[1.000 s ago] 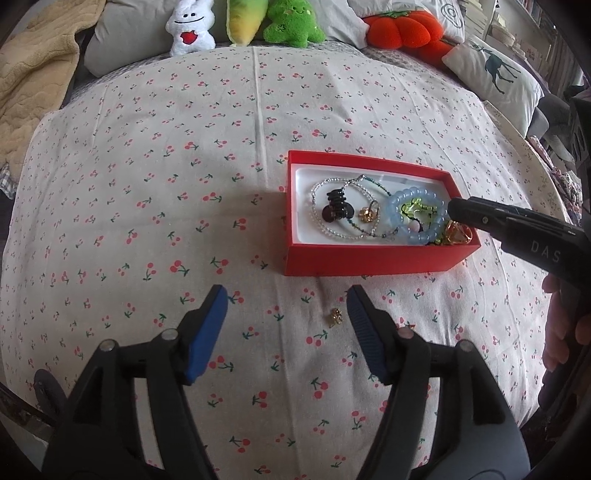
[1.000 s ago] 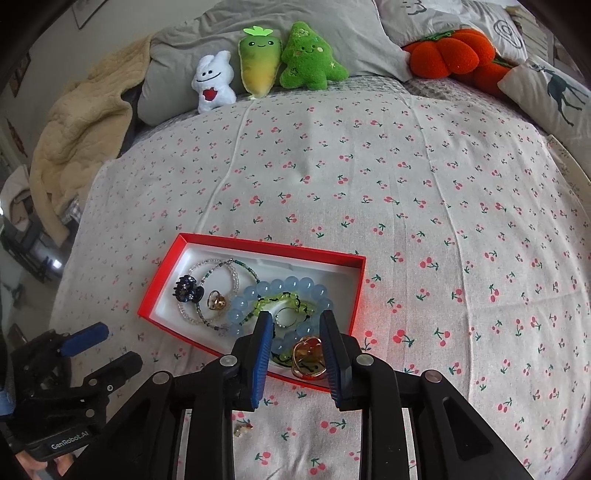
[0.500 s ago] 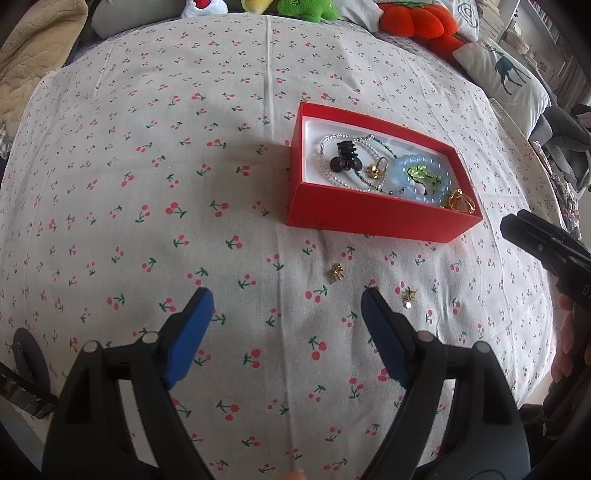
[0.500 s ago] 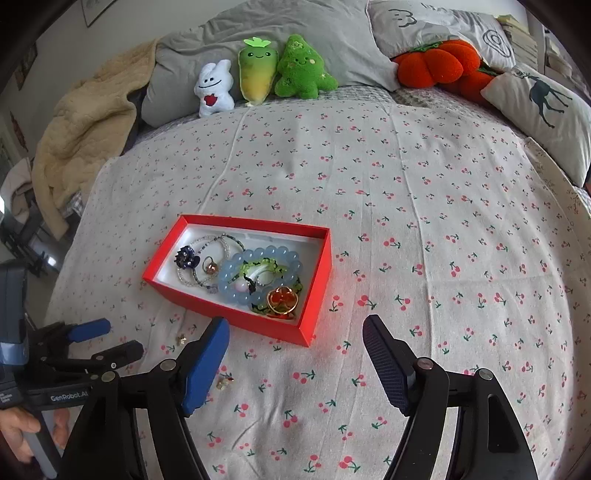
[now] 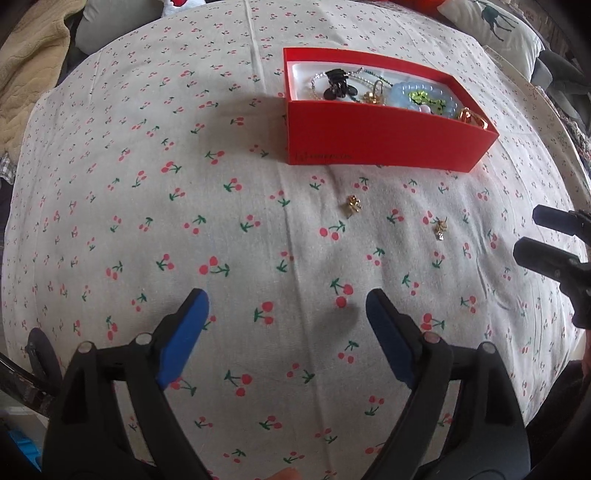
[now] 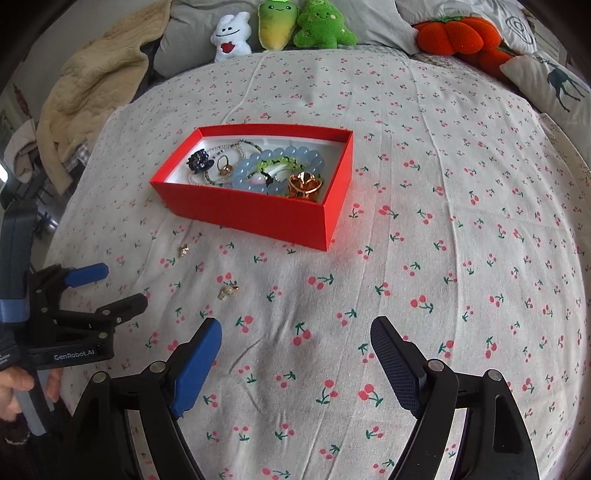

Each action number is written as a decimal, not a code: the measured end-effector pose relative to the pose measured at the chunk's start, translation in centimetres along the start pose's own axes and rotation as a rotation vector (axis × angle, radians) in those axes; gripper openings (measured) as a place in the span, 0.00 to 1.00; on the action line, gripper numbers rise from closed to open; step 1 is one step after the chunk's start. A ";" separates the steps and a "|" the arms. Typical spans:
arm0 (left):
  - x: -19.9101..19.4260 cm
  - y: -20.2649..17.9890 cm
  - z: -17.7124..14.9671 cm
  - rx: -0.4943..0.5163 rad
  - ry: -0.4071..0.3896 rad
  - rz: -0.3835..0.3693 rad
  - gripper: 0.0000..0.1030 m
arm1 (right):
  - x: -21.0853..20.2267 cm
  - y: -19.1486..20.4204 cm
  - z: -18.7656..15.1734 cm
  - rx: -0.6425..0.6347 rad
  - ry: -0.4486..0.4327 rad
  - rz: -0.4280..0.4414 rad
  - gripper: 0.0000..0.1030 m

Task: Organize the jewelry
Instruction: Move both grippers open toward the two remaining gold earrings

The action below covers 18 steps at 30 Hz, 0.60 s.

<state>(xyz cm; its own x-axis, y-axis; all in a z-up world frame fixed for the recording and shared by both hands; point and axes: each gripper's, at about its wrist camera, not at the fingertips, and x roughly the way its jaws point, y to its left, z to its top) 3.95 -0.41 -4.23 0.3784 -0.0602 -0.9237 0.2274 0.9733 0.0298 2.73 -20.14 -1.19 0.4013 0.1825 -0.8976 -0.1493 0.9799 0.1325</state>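
Note:
A red box sits on the cherry-print bedspread and holds a blue bead bracelet, a gold ring, a black clip and bead strands. Two small gold earrings lie on the cloth in front of the box: one nearer it, one further right. My left gripper is open and empty, low over the cloth. My right gripper is open and empty, near the bed's front.
Plush toys and an orange pumpkin cushion line the far side of the bed. A beige blanket lies at the far left. A deer-print pillow is at the right edge.
My right gripper let go of the gold ring in the box, opened wide and pulled back. My left gripper dropped lower and drew back; the earrings now lie ahead of it.

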 end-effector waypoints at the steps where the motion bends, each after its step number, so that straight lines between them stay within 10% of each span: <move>1: 0.2 -0.2 -0.3 0.015 0.002 0.007 0.84 | 0.4 0.0 -0.3 0.003 0.016 -0.001 0.82; 9: 0.9 -0.5 -1.8 0.043 -0.083 0.061 1.00 | 2.7 0.2 -2.4 -0.013 0.069 -0.034 0.83; 18: 1.4 0.1 -2.4 0.053 -0.165 0.018 1.00 | 3.7 2.1 -4.9 -0.136 -0.121 -0.115 1.00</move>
<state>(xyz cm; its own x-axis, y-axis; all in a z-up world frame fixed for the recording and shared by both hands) 2.34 0.09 -6.41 0.5237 -0.0829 -0.8479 0.2646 0.9619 0.0693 -0.57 -17.81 -6.32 0.5273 0.0867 -0.8453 -0.2136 0.9764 -0.0331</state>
